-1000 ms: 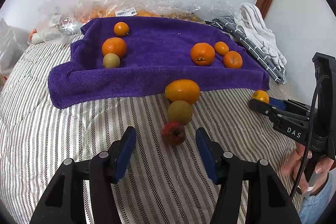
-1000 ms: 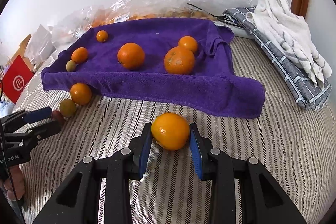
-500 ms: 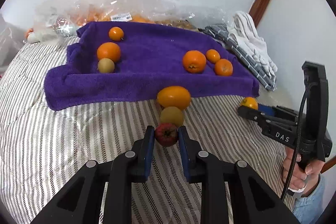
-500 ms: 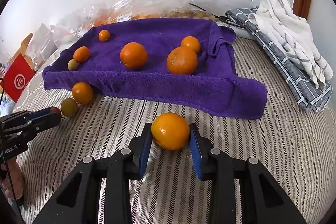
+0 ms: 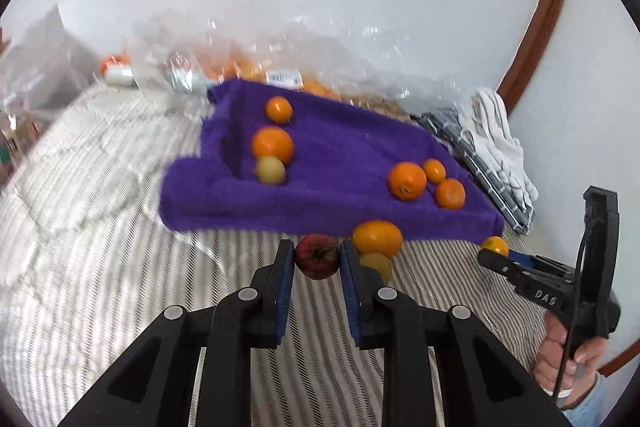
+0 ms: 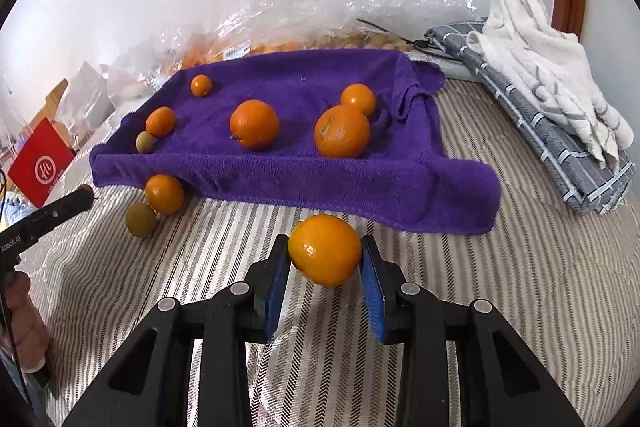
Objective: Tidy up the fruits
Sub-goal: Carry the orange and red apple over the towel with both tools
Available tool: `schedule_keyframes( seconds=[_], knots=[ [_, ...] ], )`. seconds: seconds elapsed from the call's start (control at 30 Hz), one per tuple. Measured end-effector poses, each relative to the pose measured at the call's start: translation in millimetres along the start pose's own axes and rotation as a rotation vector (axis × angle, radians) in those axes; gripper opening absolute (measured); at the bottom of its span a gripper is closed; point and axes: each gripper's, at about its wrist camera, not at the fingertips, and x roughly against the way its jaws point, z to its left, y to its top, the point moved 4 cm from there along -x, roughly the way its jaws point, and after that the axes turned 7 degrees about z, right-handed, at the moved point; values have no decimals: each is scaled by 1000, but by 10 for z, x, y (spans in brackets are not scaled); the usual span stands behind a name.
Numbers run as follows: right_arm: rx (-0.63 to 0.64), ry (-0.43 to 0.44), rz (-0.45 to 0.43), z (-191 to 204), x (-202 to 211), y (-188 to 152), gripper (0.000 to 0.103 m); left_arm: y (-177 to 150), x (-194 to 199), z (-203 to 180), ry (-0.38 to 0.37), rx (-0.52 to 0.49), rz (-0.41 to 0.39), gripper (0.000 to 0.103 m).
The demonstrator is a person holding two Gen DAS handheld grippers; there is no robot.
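Apple (image 5: 317,256) pinched in left gripper (image 5: 317,259); orange (image 6: 325,249) clamped in right gripper (image 6: 325,259), near purple towel (image 6: 360,179).

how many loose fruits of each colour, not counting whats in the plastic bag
orange fruit: 7
yellow-green fruit: 2
red fruit: 1
total: 10

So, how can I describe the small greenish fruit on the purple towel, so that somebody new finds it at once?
Start at the purple towel spread on the striped bed cover. Go to its left end as the right wrist view shows it, where a small orange lies. The greenish fruit touches that orange on the near side; it is the only fruit on the towel that is not orange.
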Motion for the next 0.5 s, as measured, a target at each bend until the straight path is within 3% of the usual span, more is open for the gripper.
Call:
schedule_keyframes(
  seconds=[0.13, 0.3, 0.5],
  knots=[
    [6, -4, -33, 15, 285, 182, 35, 164, 160, 41, -5, 21, -27, 22],
    [29, 15, -126, 94, 652, 621, 35, 635, 334, -3, 12, 6, -90, 22],
    [1, 49, -169, 192, 620, 1105, 35, 1069, 249, 34, 19, 34, -147, 22]
  ],
)
